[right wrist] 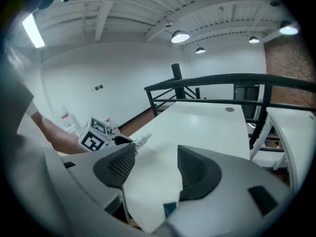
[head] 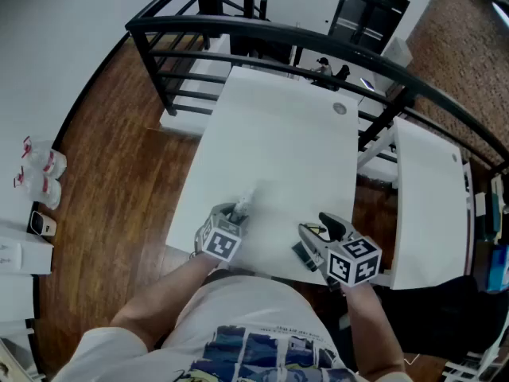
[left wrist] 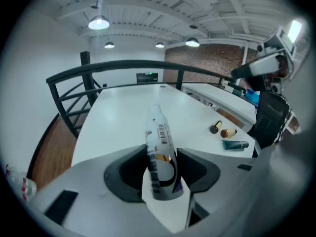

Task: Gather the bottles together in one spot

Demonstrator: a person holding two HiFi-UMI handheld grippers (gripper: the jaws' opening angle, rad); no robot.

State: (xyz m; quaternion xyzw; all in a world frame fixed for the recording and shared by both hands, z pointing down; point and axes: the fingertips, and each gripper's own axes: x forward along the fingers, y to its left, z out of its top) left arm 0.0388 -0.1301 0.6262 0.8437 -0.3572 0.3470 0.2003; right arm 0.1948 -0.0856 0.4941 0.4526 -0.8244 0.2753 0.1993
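While hovering low over the near edge of the white counter [head: 278, 126], clamps the left tool [left wrist: 160, 168] on a white bottle [left wrist: 159, 135], jaws pressed to either side of its lower body. Points that bottle forward along the counter, barcode label facing up, narrow cap end farthest from the jaws. Cannot tell whether the bottle's far end touches the counter.

Holds the right tool [right wrist: 150, 171] just to the right, jaws spread wide with only bare counter between them, gripping nothing. Shows a sliver of teal low by the jaw roots in the right gripper view, too little to name.

Finds three small items lying close together near the counter's right front corner: a small dark-capped bottle [left wrist: 216, 128], a small brown bottle [left wrist: 227, 132] just beside it, and a teal tube [left wrist: 235, 144] nearest the edge. Puts these well apart from the white bottle and close by the right tool.

Frames the counter with a black railing [head: 262, 29] at its far end, wood floor [head: 119, 173] on the left, and a second white table [head: 425, 197] on the right.
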